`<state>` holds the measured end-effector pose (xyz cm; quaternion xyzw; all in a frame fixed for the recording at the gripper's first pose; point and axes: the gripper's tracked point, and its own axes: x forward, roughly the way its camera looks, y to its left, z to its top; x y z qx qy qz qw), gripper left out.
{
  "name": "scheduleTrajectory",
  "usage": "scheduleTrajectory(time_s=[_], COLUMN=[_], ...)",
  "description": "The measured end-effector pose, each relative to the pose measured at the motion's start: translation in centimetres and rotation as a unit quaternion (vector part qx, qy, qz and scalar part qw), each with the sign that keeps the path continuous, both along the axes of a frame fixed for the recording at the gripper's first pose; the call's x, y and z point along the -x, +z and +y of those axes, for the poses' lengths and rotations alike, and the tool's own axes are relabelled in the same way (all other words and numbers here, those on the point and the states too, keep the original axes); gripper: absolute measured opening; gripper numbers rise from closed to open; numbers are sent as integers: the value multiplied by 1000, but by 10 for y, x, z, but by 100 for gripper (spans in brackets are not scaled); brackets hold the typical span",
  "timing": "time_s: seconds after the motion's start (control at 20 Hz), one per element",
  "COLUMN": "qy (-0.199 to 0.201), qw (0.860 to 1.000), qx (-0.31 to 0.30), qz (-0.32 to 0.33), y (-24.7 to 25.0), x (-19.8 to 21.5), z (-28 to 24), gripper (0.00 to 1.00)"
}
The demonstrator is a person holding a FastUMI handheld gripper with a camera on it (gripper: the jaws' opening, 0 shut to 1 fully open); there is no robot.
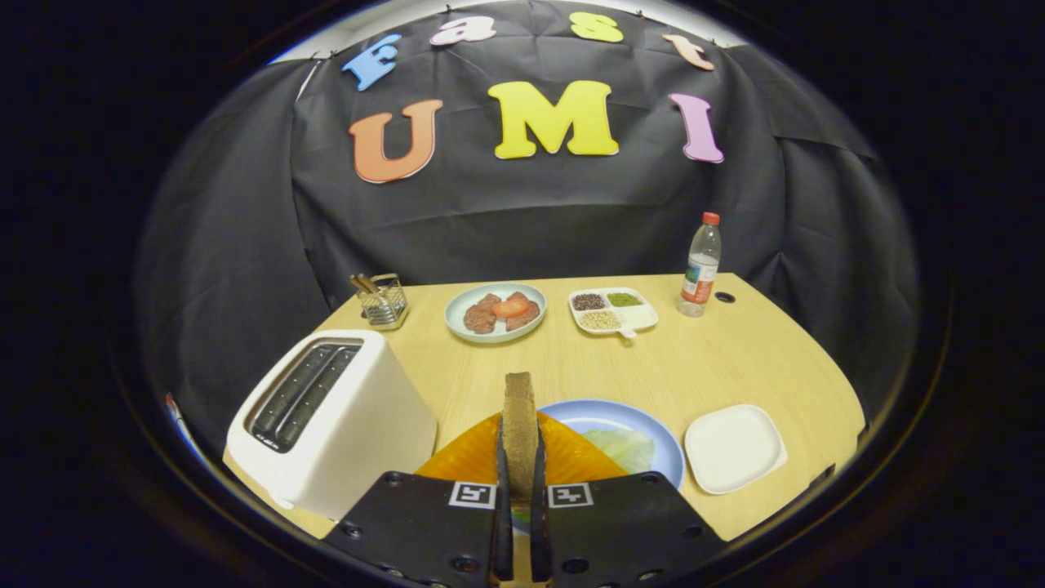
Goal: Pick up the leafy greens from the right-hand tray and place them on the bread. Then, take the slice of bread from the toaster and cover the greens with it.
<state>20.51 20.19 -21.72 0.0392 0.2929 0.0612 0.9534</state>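
Between the jaws of the gripper [520,490], a slice of bread [520,420] stands on edge, pinched from both sides and held level above the blue plate [653,445]. On that plate lie the leafy greens [624,447] over an orange slice [473,457]. The toaster [331,420] sits just left on the desk [702,359], an empty white tray [735,447] right. Beyond stand a meat plate [495,311], a divided dish [612,311] and a bottle [700,265].

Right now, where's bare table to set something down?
Widest free patch: mid-table, between the meat plate and divided dish at the back and the blue plate in front. Also free right of the bottle. Crowded near the gripper, shut on the bread slice: toaster, blue plate, white tray.
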Motion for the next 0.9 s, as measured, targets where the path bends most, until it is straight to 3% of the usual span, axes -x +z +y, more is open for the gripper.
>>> scheduleTrajectory(time_s=[0.5,0.9], qy=[-17,-5], qw=[1000,999], qx=[-1,3], qz=[17,46], y=[-32,-68], x=[-13,-20], z=[-44,-66], gripper=[9,9])
